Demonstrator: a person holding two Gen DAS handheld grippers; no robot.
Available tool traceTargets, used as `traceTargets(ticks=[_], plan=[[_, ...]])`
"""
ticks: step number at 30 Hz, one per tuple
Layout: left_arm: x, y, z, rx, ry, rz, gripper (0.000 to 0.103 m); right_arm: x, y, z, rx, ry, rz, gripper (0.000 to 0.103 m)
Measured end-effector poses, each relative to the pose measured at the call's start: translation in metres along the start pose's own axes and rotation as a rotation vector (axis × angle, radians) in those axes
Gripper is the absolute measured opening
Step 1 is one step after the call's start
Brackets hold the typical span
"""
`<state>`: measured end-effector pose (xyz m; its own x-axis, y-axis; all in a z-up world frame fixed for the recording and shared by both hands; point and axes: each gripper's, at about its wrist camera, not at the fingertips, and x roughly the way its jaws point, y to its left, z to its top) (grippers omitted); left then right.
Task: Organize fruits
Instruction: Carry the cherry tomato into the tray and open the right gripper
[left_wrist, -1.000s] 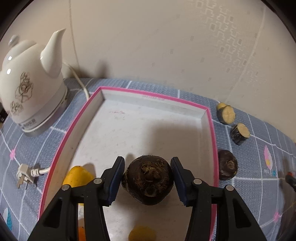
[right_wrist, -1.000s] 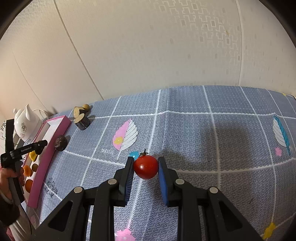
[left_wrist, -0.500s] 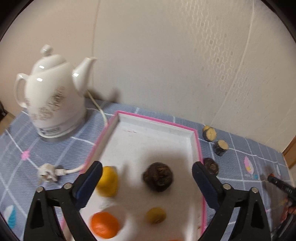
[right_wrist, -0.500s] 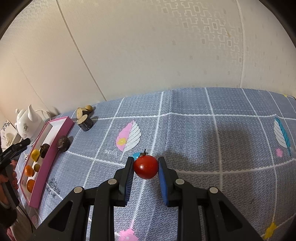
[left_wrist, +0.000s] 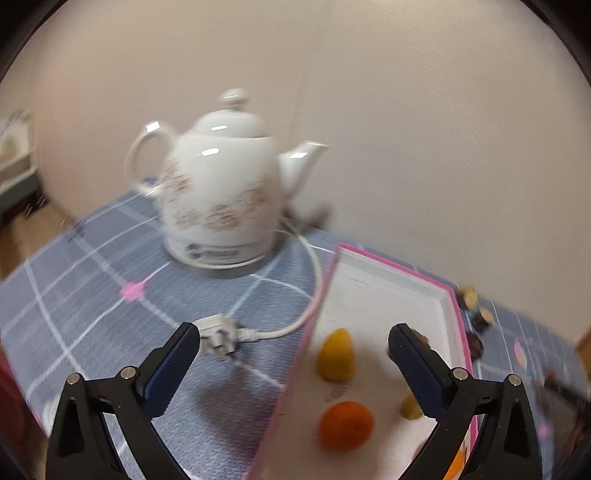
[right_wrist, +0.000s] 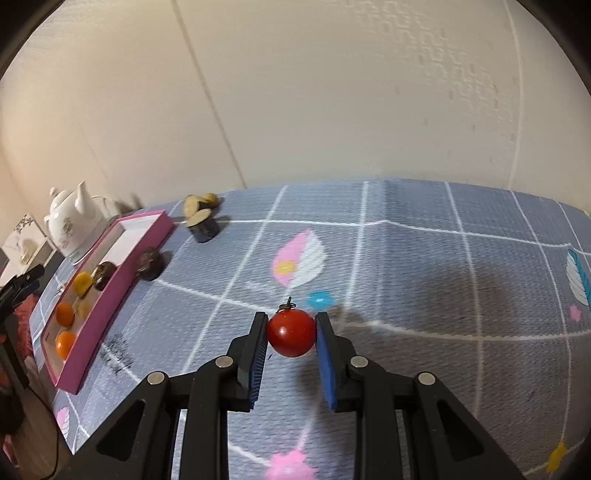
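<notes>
My right gripper (right_wrist: 291, 334) is shut on a red cherry tomato (right_wrist: 291, 332) and holds it above the grey patterned tablecloth. My left gripper (left_wrist: 293, 354) is open and empty, raised above the left edge of the pink-rimmed white tray (left_wrist: 388, 291). The tray holds a yellow fruit (left_wrist: 335, 356), an orange (left_wrist: 345, 424), a small yellow piece (left_wrist: 410, 408) and a dark brown round fruit, mostly hidden behind my right finger (left_wrist: 417, 363). In the right wrist view the tray (right_wrist: 144, 221) lies far left with the dark fruit (right_wrist: 104, 273) inside.
A white kettle (left_wrist: 221, 199) stands behind the tray's left side, its cord and plug (left_wrist: 219, 336) on the cloth. Another dark round fruit (right_wrist: 149, 263) lies beside the tray. Cut dark-skinned pieces (right_wrist: 202, 221) lie near the wall.
My left gripper let go of the dark brown fruit in the tray, opened wide, pulled back and swung left toward the kettle. My right gripper moved left with the tomato.
</notes>
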<state>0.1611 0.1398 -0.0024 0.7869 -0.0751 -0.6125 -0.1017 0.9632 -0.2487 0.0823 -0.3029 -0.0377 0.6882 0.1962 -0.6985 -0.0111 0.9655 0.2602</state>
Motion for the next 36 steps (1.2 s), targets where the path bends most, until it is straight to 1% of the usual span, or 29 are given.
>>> traceTargets(ticks=[2,4,6,10,13,17,19,25,29,30,32,34,36], plan=[[-0.002,0.012,-0.001,-0.082,-0.017,0.009,0.103,-0.001,0.014,-0.001,-0.008,0.001,0.023,0.026],[-0.003,0.018,-0.001,-0.122,-0.027,0.015,0.103,-0.002,0.033,-0.003,-0.024,-0.004,0.056,0.026],[-0.004,0.021,-0.001,-0.138,-0.033,0.039,0.103,0.001,0.056,-0.002,-0.038,-0.005,0.094,0.026],[-0.007,0.018,0.001,-0.119,-0.041,0.078,0.103,0.013,0.110,0.002,-0.091,0.013,0.174,0.026],[-0.010,0.012,0.001,-0.088,-0.052,0.101,0.103,0.025,0.151,0.008,-0.155,0.028,0.213,0.026],[-0.013,0.007,0.000,-0.049,-0.066,0.123,0.103,0.042,0.200,0.018,-0.257,0.042,0.233,0.026],[-0.013,0.006,0.001,-0.044,-0.066,0.124,0.103,0.053,0.217,0.020,-0.301,0.059,0.225,0.026],[-0.011,0.011,0.002,-0.080,-0.055,0.105,0.103,0.089,0.240,0.018,-0.363,0.111,0.177,0.026],[-0.011,0.012,0.001,-0.092,-0.050,0.095,0.103,0.103,0.244,0.020,-0.377,0.124,0.149,0.027],[-0.011,0.011,0.001,-0.090,-0.051,0.092,0.103,0.104,0.244,0.021,-0.376,0.123,0.150,0.028],[-0.011,0.009,0.000,-0.082,-0.055,0.094,0.103,0.104,0.243,0.023,-0.371,0.117,0.144,0.036],[-0.011,0.008,0.000,-0.077,-0.057,0.091,0.103,0.100,0.241,0.027,-0.363,0.103,0.135,0.037],[-0.011,0.006,0.000,-0.068,-0.058,0.087,0.103,0.087,0.233,0.030,-0.340,0.068,0.133,0.037]])
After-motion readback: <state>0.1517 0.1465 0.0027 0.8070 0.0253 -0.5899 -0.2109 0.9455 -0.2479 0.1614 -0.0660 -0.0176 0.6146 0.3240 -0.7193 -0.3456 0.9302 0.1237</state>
